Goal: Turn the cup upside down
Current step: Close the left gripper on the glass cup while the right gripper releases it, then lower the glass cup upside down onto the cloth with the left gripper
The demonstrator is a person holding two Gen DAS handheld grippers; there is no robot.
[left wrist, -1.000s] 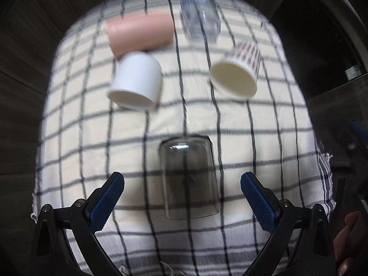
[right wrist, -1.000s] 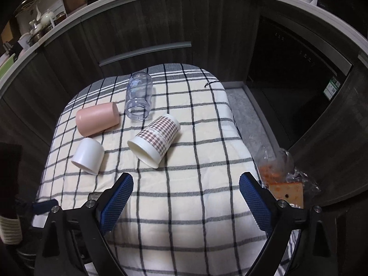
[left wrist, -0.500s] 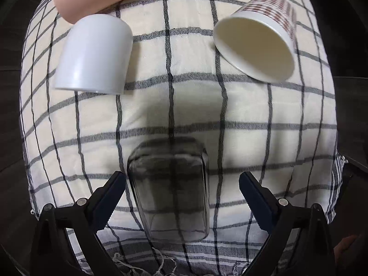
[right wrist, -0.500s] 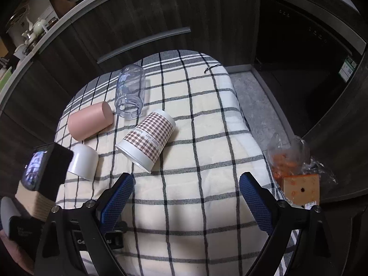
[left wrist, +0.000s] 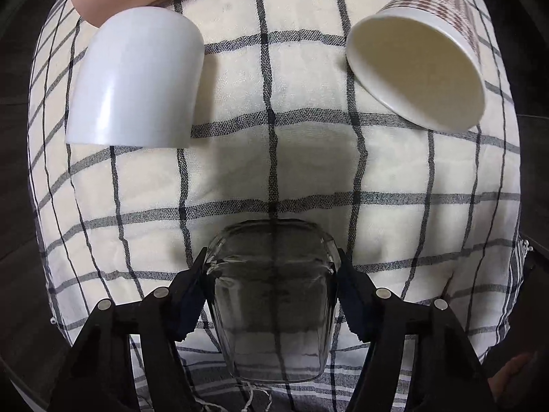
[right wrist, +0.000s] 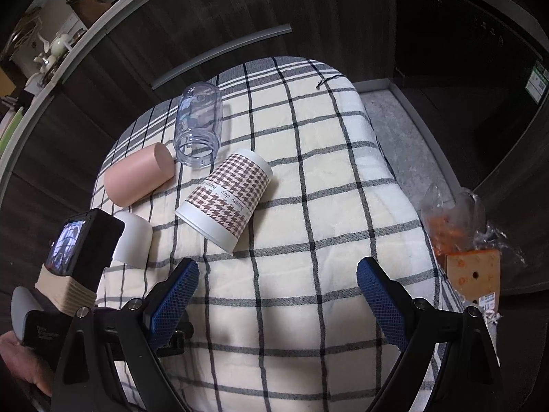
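A smoky dark glass cup (left wrist: 272,302) lies on its side on the checked cloth (left wrist: 274,158), its closed base pointing away from me. My left gripper (left wrist: 272,292) is shut on it, one finger on each side of the glass. My right gripper (right wrist: 278,298) is open and empty above the cloth's near right part. The left gripper's body and camera (right wrist: 79,240) show at the left of the right wrist view; the glass cup is hidden there.
Other cups lie on their sides on the cloth: a white cup (left wrist: 137,82) (right wrist: 133,240), a pink cup (right wrist: 137,175), a houndstooth paper cup (left wrist: 418,65) (right wrist: 226,199), and a clear plastic jar (right wrist: 199,123). A plastic bag with orange contents (right wrist: 463,226) lies beside the table at right.
My left gripper has moved forward and down onto the dark glass cup and closed on it. The right gripper has stayed open and drifted slightly closer to the table.
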